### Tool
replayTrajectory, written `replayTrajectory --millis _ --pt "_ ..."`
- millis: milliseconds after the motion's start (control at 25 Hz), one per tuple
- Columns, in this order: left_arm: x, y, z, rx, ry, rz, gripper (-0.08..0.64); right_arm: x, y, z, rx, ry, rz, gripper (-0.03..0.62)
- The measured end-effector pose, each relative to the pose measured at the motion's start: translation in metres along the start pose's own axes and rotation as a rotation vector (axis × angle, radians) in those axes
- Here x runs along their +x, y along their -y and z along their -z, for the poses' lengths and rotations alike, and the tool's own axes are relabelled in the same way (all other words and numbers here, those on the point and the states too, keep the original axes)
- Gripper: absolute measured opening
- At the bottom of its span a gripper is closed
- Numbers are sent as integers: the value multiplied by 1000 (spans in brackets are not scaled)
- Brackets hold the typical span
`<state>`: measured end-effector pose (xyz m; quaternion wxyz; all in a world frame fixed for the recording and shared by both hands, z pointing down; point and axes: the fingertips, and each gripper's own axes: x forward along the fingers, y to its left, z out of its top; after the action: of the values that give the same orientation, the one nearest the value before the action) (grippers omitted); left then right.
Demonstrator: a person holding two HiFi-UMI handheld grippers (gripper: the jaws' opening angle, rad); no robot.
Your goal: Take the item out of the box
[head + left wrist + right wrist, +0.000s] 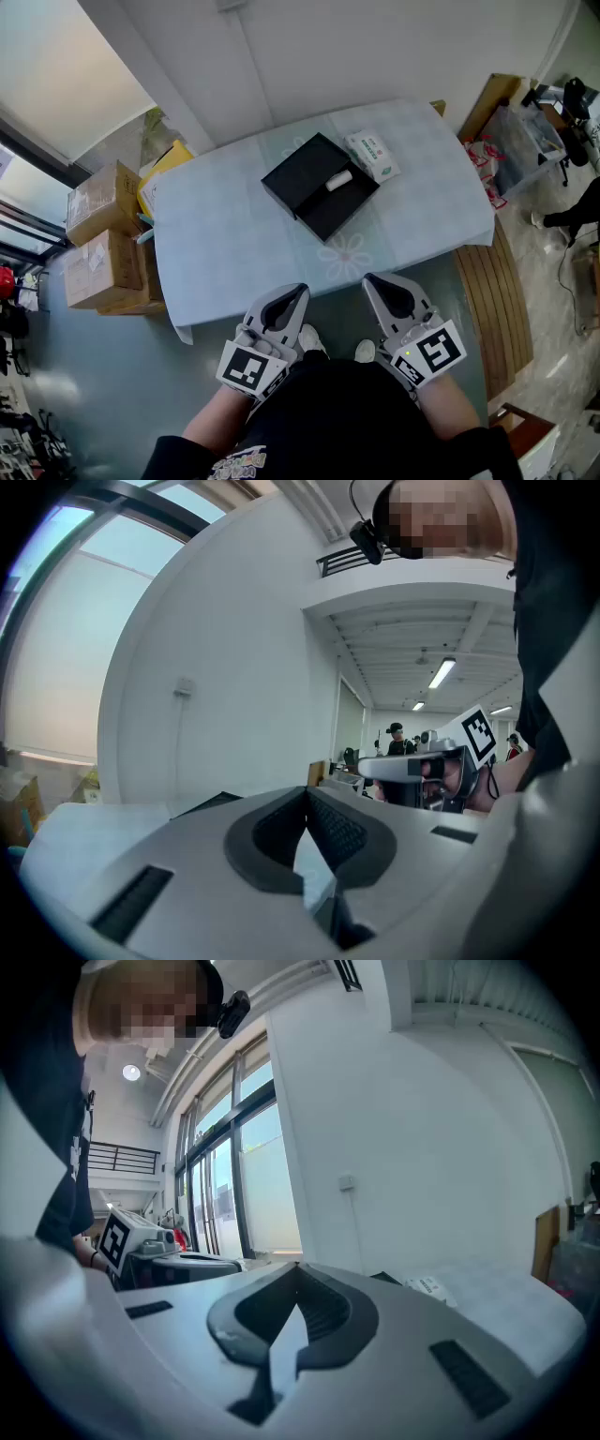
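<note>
An open black box (319, 185) lies on the far middle of the pale blue table (225, 244). A small white cylinder (338, 180) rests inside it. Both grippers are held close to the person's body, short of the table's near edge and well away from the box. My left gripper (299, 290) is shut with nothing in it; its jaws (307, 789) meet at the tip. My right gripper (369, 279) is also shut and empty, jaws (297, 1265) together. The box's edge (202, 803) shows low beyond the left jaws.
A white and green packet (372, 155) lies just right of the box. Cardboard boxes (103, 244) and a yellow box (159, 169) stand on the floor at the left. A slatted wooden board (497, 300) lies right of the table; a person (577, 211) stands at the far right.
</note>
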<state>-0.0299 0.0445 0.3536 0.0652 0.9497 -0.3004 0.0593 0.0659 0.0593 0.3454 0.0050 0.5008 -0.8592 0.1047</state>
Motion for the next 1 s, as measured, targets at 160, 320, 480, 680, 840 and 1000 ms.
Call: replayTrajectory --millis 160,320,480,680,840,1000 --pt "-1 -1 1 -3 2 2 3 1 -1 1 0 -2 1 9" --pt "-2 -3 2 -1 1 4 3 4 -4 1 -2 4 -11 9" --pt "-5 -5 2 -1 1 7 3 7 -11 -1 -11 11 -28 9" --pt "-9 -10 2 -5 5 11 3 14 -17 0 -34 -1 -32 9" --pt "-11 -16 4 -6 3 16 3 22 -20 1 -49 -8 -33 9" --pt "-14 -23 6 -5 -1 24 3 31 -21 2 -58 -12 -29 9"
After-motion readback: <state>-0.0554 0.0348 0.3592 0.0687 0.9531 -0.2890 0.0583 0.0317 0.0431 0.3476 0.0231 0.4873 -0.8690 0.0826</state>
